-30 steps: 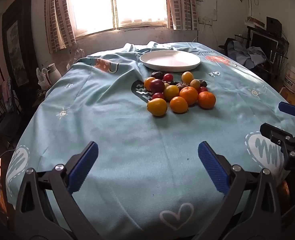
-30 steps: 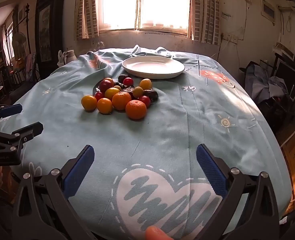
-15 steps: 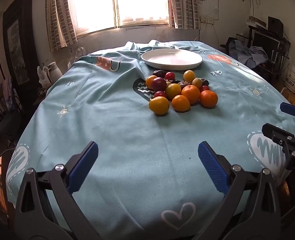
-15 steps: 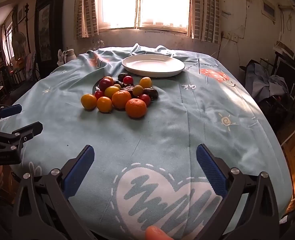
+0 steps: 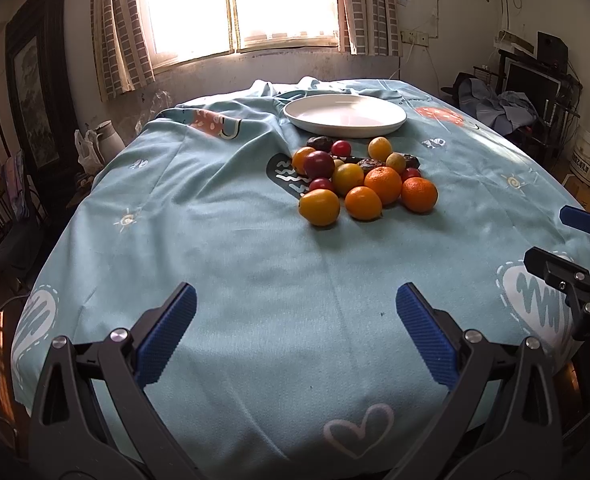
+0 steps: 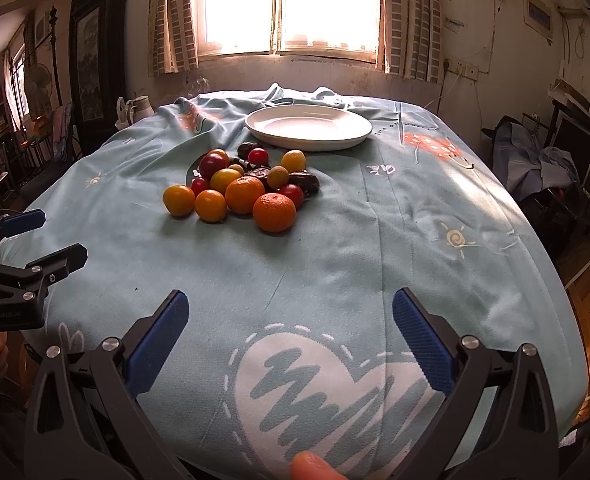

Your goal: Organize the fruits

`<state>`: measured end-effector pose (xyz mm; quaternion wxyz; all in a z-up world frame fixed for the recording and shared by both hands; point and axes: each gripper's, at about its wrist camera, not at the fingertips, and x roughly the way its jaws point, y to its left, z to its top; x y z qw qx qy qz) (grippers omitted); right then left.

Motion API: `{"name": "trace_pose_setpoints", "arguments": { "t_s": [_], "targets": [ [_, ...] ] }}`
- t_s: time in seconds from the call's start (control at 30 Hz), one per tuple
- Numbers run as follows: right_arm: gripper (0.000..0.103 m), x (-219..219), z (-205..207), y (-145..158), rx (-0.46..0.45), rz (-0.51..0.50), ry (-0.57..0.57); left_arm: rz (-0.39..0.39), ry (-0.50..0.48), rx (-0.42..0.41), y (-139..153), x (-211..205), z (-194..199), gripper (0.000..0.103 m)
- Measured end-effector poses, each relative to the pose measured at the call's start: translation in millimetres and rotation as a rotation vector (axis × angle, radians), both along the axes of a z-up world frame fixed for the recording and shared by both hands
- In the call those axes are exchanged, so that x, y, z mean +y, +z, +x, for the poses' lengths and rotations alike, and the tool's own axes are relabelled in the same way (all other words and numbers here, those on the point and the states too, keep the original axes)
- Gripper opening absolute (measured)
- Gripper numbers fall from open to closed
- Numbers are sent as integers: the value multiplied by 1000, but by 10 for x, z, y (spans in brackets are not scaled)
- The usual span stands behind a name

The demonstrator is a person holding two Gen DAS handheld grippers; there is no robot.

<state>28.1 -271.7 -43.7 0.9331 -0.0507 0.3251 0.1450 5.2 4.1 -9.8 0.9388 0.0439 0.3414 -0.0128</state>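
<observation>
Left gripper: held low over the near edge of the counter, jaws spread wide with nothing between them; its blue pads hang above bare cloth, well apart from the fruit. In the right wrist view it shows at the left edge, also spread.
Right gripper: jaws likewise wide apart and holding nothing, poised above a large white heart printed on the cloth; in the left wrist view it shows at the right edge.
Counter: covered by a light blue tablecloth with printed hearts, suns and other small motifs, wrinkled toward the far side.
Fruit pile: a tight cluster near the middle of the counter, just in front of the plate.
Oranges: one large orange on the near right of the pile, a second touching it from behind, and smaller orange-yellow fruits along the near left.
Red and dark fruits: a deep red plum-like fruit, small red ones, and several dark wrinkled pieces, possibly dates, though the view is too coarse to be sure.
Plate: white, shallow, holding no fruit, on the far side of the pile below the window.
Window: bright, flanked by checked curtains.
</observation>
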Motion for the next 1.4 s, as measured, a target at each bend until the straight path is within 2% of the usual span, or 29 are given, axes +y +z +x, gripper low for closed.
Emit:
{"name": "trace_pose_setpoints", "arguments": {
  "t_s": [1.4],
  "targets": [
    [102,31,20,-91,21,-10,0,-2,2,8,-21,14,11,101]
  ]
}}
